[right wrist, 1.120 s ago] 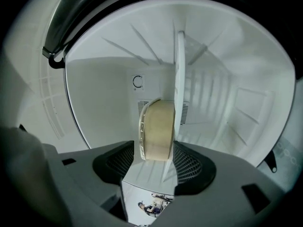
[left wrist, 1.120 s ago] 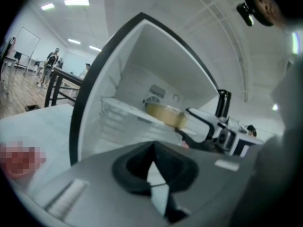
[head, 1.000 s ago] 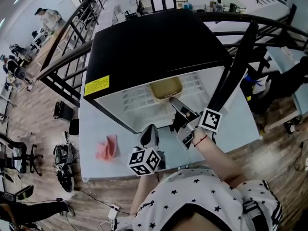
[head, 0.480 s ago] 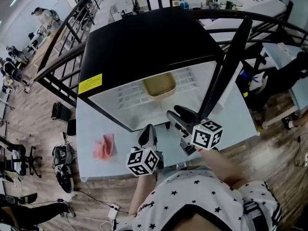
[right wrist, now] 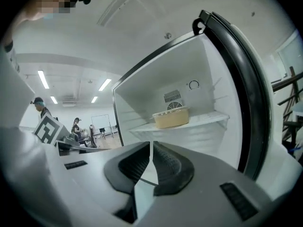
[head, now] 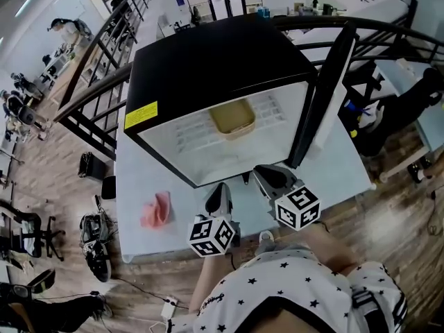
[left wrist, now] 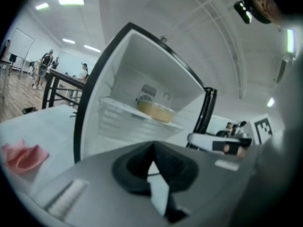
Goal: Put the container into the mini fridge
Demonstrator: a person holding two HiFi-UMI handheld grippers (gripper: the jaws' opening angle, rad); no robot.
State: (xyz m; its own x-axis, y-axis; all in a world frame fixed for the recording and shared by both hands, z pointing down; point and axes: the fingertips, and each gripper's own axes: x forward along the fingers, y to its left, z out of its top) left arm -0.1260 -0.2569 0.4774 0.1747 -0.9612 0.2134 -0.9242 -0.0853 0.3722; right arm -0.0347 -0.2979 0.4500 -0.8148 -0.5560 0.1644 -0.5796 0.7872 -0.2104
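Left gripper [head: 219, 190], dark grey with a marker cube: jaws pressed together at the tips, nothing pinched, held over the near edge of the pale grey table [head: 139, 179] and aimed at the fridge opening. Right gripper [head: 272, 177] just beside it, not touching: jaws just closing, now met with barely a slit, nothing between them. Straight ahead of both, the black-topped mini fridge with a white interior [head: 215, 61], standing on the table, its black-edged door [head: 326, 96] swung open on the right. Inside, the tan rectangular plastic container [head: 232, 116] upright on the white wire shelf [head: 187, 136], toward the back wall under a round vent, well apart from both grippers. Yellow warning label [head: 141, 116] at the front left corner of the fridge top. Crumpled pink cloth [head: 156, 210] on the table, left of the left gripper. Beyond the table, black metal railing [head: 90, 82] and wooden floor [head: 41, 172].
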